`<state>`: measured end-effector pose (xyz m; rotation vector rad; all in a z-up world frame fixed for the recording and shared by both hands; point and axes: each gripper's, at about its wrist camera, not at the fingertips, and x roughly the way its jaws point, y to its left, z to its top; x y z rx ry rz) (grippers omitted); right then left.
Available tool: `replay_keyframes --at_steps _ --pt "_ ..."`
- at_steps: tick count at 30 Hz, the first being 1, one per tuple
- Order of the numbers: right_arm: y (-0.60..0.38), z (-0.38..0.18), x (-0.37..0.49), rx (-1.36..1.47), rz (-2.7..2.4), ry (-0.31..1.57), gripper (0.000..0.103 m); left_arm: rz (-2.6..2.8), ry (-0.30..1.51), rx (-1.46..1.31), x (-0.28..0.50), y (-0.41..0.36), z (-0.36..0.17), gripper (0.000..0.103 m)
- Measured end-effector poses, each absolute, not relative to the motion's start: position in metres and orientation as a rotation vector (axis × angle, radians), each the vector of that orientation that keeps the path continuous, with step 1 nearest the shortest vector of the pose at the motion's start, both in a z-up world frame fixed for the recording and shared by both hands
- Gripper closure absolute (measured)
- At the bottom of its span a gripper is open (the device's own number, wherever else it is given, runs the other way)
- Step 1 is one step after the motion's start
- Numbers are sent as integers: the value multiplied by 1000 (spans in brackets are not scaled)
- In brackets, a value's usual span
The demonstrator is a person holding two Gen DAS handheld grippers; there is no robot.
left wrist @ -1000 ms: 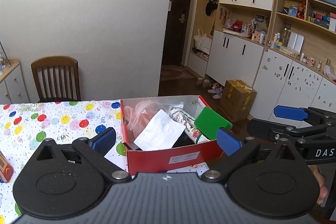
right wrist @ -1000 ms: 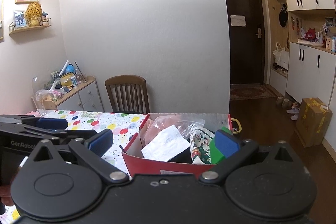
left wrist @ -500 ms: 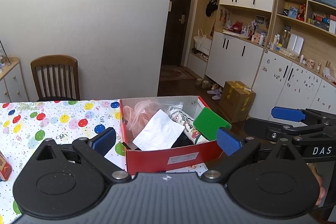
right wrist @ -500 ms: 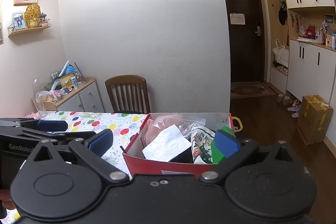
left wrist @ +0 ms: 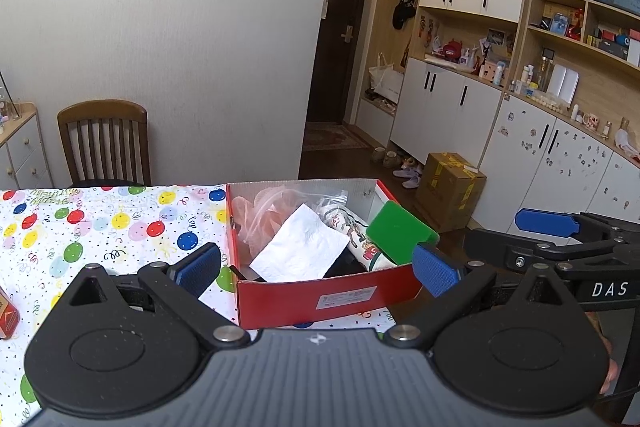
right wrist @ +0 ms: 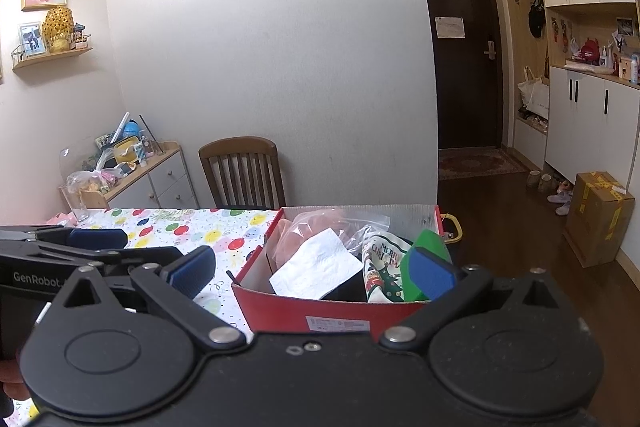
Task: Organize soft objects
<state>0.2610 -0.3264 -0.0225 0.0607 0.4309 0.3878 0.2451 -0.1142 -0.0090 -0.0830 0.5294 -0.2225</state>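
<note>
Left gripper (left wrist: 316,269) jaws spread wide, nothing between the blue pads; right gripper (right wrist: 312,269) jaws likewise apart and empty. Red shoebox (left wrist: 320,297) sits on the table (left wrist: 100,227) just ahead of both sets of jaws, lid off, white label on its near wall, print too small to read. Inside the box: white paper napkin (left wrist: 300,249) on top, clear zip bag (left wrist: 264,211) with pinkish contents behind it, a printed fabric piece (right wrist: 382,267) reading "MERRY CHRISTMAS" with a tree motif, and a green block (left wrist: 400,231) at the end nearest the right gripper's right-hand jaw, partly covered by that pad in the right wrist view. Something black lies under the napkin, not identifiable. Balloon-print tablecloth carries gold lettering at the far edge, illegible. "DAS" shows on the right gripper body, cut off; "GenRobot" on the left gripper, also cut off. Wooden chair (right wrist: 242,171) stands beyond the table.
</note>
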Motion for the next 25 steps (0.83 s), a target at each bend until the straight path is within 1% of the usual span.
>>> replay_keyframes --at_steps 25 --pt "-327 -25 264 59 368 445 0 -235 513 -90 245 -116 -7 0"
